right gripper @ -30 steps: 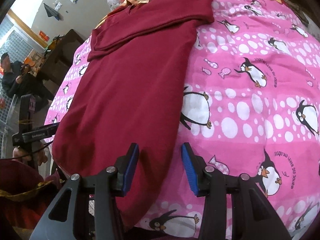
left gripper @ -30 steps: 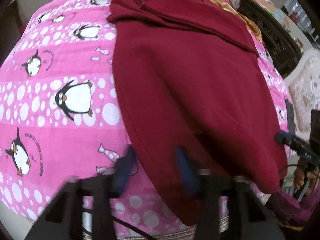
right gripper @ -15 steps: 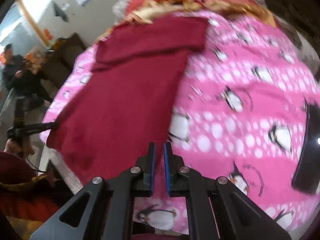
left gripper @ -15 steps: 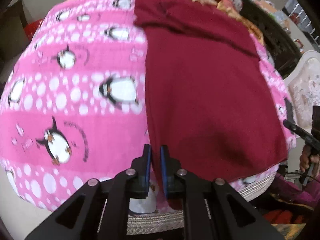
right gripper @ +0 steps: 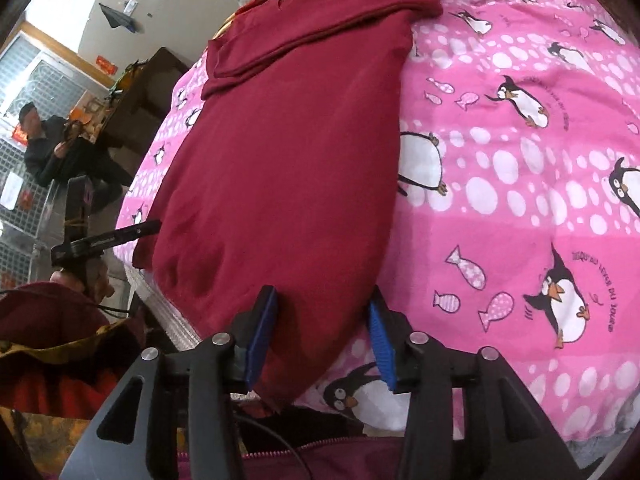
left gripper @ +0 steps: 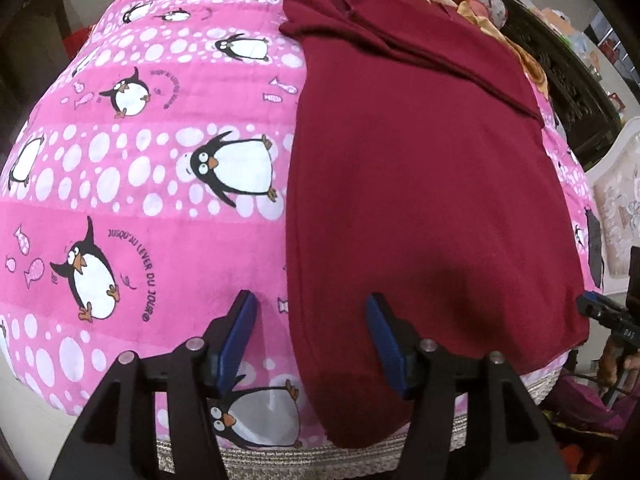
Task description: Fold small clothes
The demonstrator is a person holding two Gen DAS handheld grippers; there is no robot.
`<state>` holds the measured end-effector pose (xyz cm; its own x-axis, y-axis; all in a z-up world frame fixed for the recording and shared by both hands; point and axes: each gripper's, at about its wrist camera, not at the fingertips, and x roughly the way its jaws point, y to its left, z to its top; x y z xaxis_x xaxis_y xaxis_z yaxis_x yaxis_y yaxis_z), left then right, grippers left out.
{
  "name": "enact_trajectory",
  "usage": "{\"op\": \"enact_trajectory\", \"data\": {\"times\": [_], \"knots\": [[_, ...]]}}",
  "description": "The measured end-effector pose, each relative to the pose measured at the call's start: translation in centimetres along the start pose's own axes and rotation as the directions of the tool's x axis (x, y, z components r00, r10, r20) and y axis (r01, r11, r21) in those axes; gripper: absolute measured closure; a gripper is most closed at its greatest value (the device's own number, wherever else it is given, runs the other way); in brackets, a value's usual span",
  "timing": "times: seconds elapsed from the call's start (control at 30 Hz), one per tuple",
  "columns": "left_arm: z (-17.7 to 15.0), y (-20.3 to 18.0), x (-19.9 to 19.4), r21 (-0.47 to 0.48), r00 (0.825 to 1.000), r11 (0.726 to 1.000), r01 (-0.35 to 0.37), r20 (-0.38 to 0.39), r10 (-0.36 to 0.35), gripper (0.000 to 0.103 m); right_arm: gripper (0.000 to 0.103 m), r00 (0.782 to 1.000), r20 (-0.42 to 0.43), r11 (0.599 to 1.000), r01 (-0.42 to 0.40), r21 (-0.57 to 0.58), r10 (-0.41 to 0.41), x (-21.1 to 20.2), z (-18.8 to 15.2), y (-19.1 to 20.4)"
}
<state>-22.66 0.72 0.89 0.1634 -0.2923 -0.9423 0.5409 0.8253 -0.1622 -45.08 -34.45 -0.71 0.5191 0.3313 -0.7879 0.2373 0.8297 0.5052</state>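
Pink penguin-print blanket (left gripper: 140, 208) carries a maroon garment (left gripper: 420, 184) lying flat along it, with the left gripper (left gripper: 312, 336) and right gripper (right gripper: 320, 332) both spread wide, grasping nothing, straddling the garment's near hem corners.

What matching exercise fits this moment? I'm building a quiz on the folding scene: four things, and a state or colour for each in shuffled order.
Things:
1. maroon garment
2. blanket
3. left gripper
4. gripper pads

Descriptions:
A. pink with penguins
B. blue
C. open, straddling the garment's near corner
D. lying flat, far part folded across

Pairs: 1-D, 2-A, 3-C, 4-B
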Motion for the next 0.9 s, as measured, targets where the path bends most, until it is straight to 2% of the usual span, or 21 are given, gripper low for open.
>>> {"op": "enact_trajectory", "data": {"times": [0.1,0.27,0.33,0.43,0.63,0.7,0.73,0.77,0.8,0.83,0.87,0.9], "knots": [[0.1,-0.2,0.4,0.005,1.000,1.000,-0.008,-0.004,0.009,0.037,0.062,1.000,-0.006,1.000,-0.013,-0.006,0.012,-0.3,0.3,0.3],[0.3,-1.3,1.1,0.009,1.000,1.000,-0.018,-0.009,0.018,0.033,0.062,0.999,-0.003,0.995,-0.051,-0.080,0.051,-0.7,0.4,1.6],[0.5,-1.6,1.3,0.011,1.000,1.000,-0.020,-0.012,0.020,0.032,0.062,0.999,-0.033,0.997,-0.035,-0.074,0.033,0.4,0.3,1.4],[0.6,-2.2,1.6,0.013,1.000,1.000,-0.021,-0.018,0.021,0.031,0.062,0.997,-0.018,0.996,-0.069,-0.055,0.069,0.3,0.3,1.1],[0.0,-2.6,1.7,0.013,0.999,1.000,-0.001,-0.051,0.001,0.025,0.061,0.996,0.001,0.994,-0.085,-0.065,0.085,0.3,0.2,1.1],[-0.1,-2.8,1.7,0.019,0.998,1.000,0.010,-0.055,-0.009,0.026,0.067,0.996,0.001,0.993,-0.087,-0.081,0.087,0.6,0.3,1.6],[-0.2,-2.8,1.7,0.018,0.998,1.000,0.014,-0.055,-0.013,0.027,0.080,0.996,-0.007,0.991,-0.093,-0.094,0.093,0.7,0.4,1.9],[-0.1,-2.8,1.6,0.013,0.999,1.000,0.016,-0.052,-0.015,0.044,0.085,0.995,-0.011,0.990,-0.102,-0.098,0.101,0.9,0.6,2.0],[0.0,-2.7,1.5,0.008,0.999,1.000,0.012,-0.046,-0.012,0.052,0.090,0.994,-0.010,0.989,-0.110,-0.100,0.109,1.0,0.8,2.2],[0.2,-2.4,1.3,0.006,0.998,1.000,0.027,-0.050,-0.027,0.082,0.092,0.993,-0.004,0.987,-0.116,-0.107,0.116,0.9,1.2,2.5],[0.5,-2.2,1.2,-0.001,0.996,0.998,0.064,-0.064,-0.063,0.096,0.094,0.993,0.001,0.985,-0.118,-0.123,0.119,0.8,1.6,2.7],[1.0,-2.1,0.9,-0.004,0.994,0.996,0.092,-0.064,-0.092,0.096,0.094,0.993,0.005,0.984,-0.118,-0.137,0.120,0.6,1.9,2.9]]}}
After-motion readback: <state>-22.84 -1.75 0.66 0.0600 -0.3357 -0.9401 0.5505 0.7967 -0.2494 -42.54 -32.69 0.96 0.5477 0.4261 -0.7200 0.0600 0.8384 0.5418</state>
